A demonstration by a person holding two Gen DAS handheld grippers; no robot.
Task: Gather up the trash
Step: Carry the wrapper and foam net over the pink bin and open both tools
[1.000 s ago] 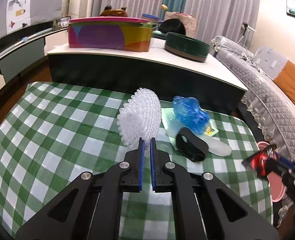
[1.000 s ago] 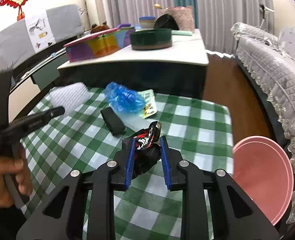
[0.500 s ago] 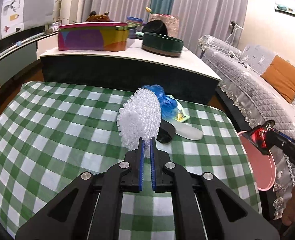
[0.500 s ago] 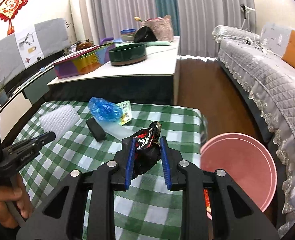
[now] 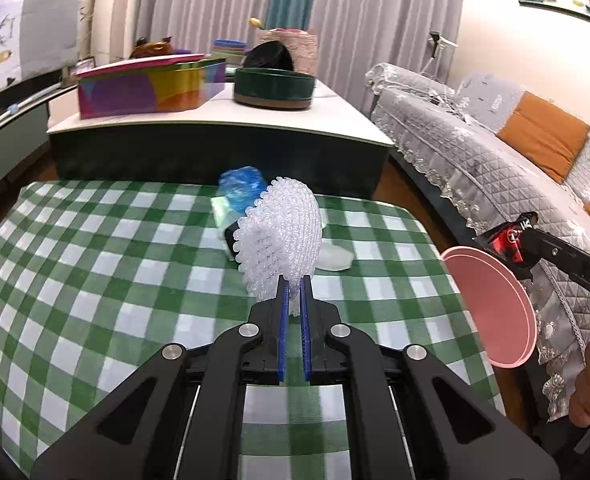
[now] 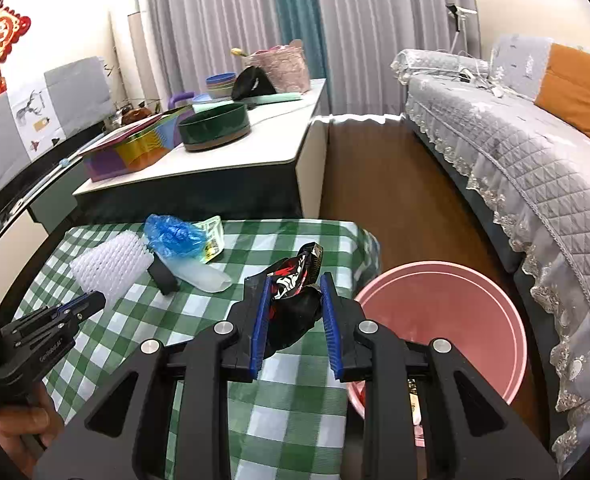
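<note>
My left gripper [image 5: 293, 292] is shut on a white foam net sleeve [image 5: 281, 240] and holds it above the green checked table [image 5: 95, 280]. The sleeve also shows in the right wrist view [image 6: 109, 266]. My right gripper [image 6: 295, 280] is shut on a black and red snack wrapper [image 6: 295, 284], near the table's right edge, beside a pink bin [image 6: 447, 320] on the floor. The wrapper [image 5: 507, 242] and the bin [image 5: 491, 308] also show at right in the left wrist view. A blue plastic bag [image 6: 175, 236], a black strap [image 6: 163, 276] and a clear plastic piece [image 6: 201, 276] lie on the table.
A low white counter [image 6: 263, 144] behind the table carries a colourful box [image 6: 135, 148] and a dark green round tin [image 6: 215, 126]. A grey quilted sofa [image 6: 535, 168] stands at right, with wood floor [image 6: 375, 184] between it and the table.
Both grippers have swung right toward the pink bin, each keeping its load. The bin now fills more of the right wrist view.
</note>
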